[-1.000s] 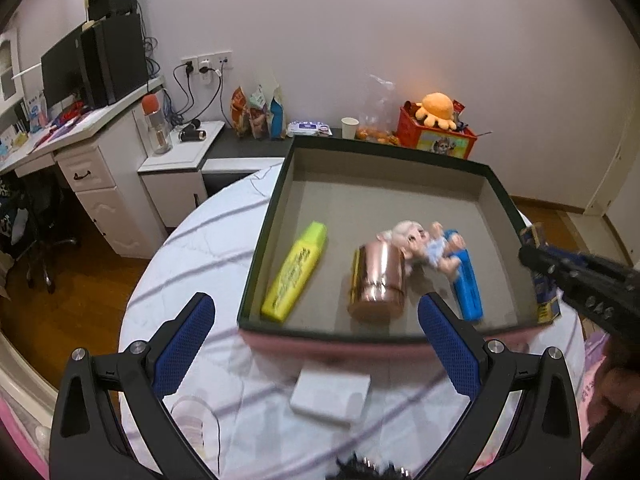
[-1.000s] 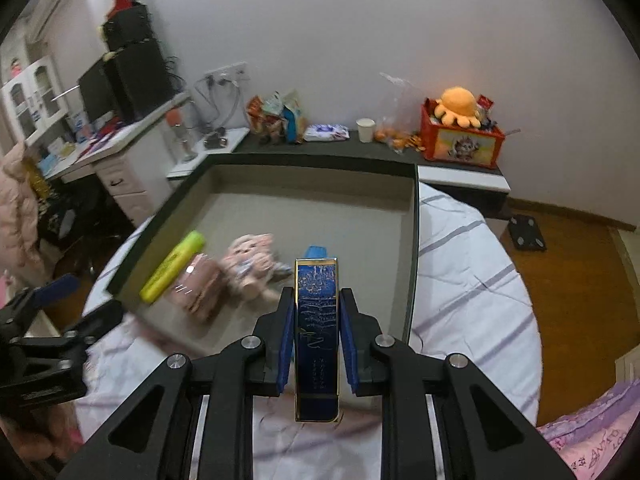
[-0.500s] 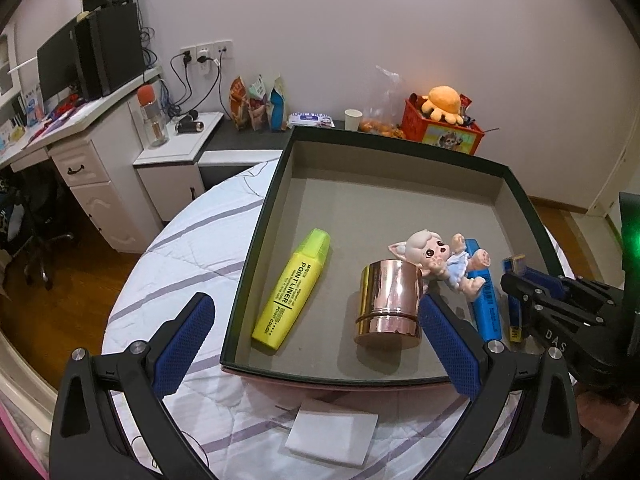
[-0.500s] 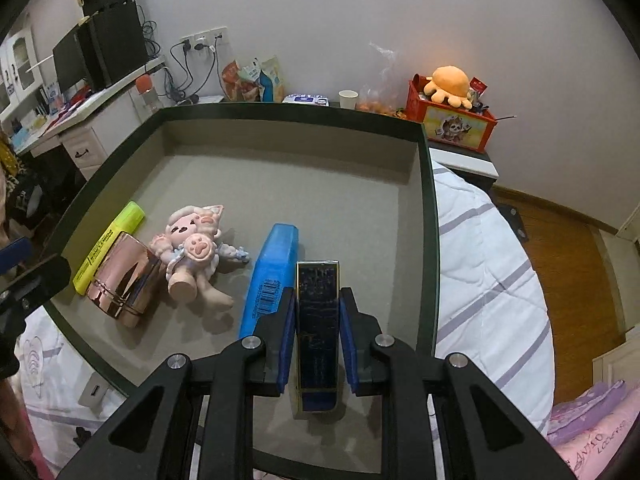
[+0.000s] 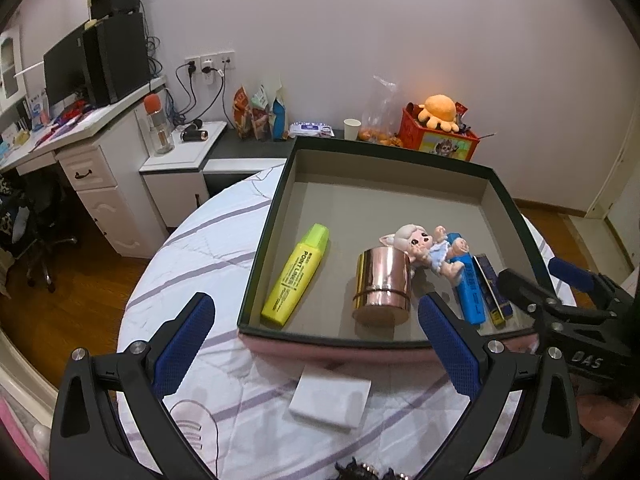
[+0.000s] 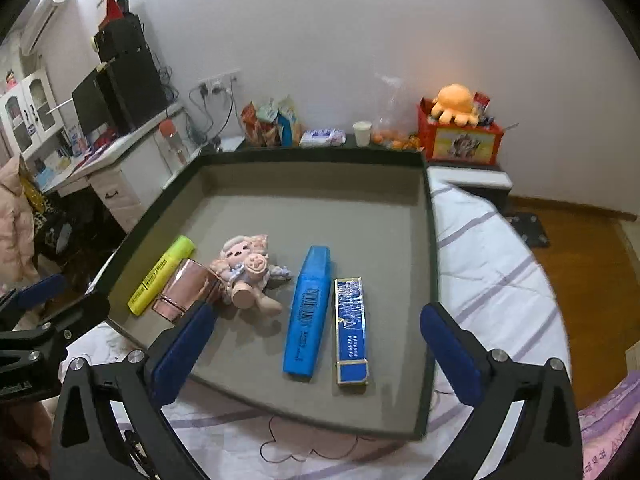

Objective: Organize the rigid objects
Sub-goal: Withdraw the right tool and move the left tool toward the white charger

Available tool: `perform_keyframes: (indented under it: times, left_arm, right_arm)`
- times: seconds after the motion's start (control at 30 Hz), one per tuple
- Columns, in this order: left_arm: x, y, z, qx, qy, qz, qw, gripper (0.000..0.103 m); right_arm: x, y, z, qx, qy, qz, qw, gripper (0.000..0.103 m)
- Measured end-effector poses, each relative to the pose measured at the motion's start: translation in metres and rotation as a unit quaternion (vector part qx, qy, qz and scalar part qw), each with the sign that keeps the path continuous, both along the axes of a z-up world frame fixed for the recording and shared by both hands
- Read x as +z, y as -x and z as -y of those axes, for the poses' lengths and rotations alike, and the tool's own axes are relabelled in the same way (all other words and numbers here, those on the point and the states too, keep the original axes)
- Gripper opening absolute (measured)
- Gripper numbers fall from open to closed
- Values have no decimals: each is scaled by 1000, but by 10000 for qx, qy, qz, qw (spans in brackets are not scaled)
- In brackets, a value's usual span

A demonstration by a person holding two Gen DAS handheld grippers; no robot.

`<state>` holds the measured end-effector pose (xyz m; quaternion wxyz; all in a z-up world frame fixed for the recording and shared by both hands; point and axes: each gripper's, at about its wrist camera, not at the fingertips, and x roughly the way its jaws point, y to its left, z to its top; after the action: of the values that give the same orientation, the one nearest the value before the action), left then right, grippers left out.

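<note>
R claw (image 6: pixel 316 332) now open, blue box (image 6: pixel 351 330) released.

highlighter (image 6: pixel 161 274) yellow | marker (image 6: pixel 307 307) blue | cup (image 5: pixel 383 282) copper | tablecloth (image 5: pixel 208 240) white, purple-striped

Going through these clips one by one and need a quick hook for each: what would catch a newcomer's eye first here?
The big dark-rimmed tray on the striped round table, with five things lined up in its near half: yellow highlighter, copper cup on its side, pink doll, blue highlighter and a dark blue slim box. The right claw stands wide open over the box, which lies free on the tray floor.
</note>
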<state>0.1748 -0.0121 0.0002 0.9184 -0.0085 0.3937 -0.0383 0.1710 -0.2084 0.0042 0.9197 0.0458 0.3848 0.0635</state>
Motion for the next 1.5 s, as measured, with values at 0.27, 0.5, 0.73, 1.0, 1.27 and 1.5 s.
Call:
perform_keyframes:
  times: [0.27, 0.5, 0.73, 1.0, 1.27, 1.5]
  left_arm:
    - [4, 27, 1, -28, -53, 14, 10000, 103]
    - [1, 55, 4, -101, -81, -45, 9999, 103]
    - [-3, 81, 3, -114, -127, -85, 9998, 103]
    - [-16, 105, -4, -112, -124, -250, 9995, 103]
    - [-25, 106, 3, -255, -268, -279, 9989, 103]
    - [-42, 57, 2, -358, -277, -478, 9978, 103]
  right_arm:
    - [7, 31, 5, -145, -138, 116, 9997, 103]
    - [13, 60, 10, -242, -96, 178, 9995, 103]
    - [20, 86, 12, -292, -86, 259, 9992, 103]
    - [20, 117, 12, -338, -98, 260, 9990, 103]
    - [14, 130, 6, -278, -113, 166, 9994, 103]
    - [11, 118, 0, -237, -69, 102, 9996, 103]
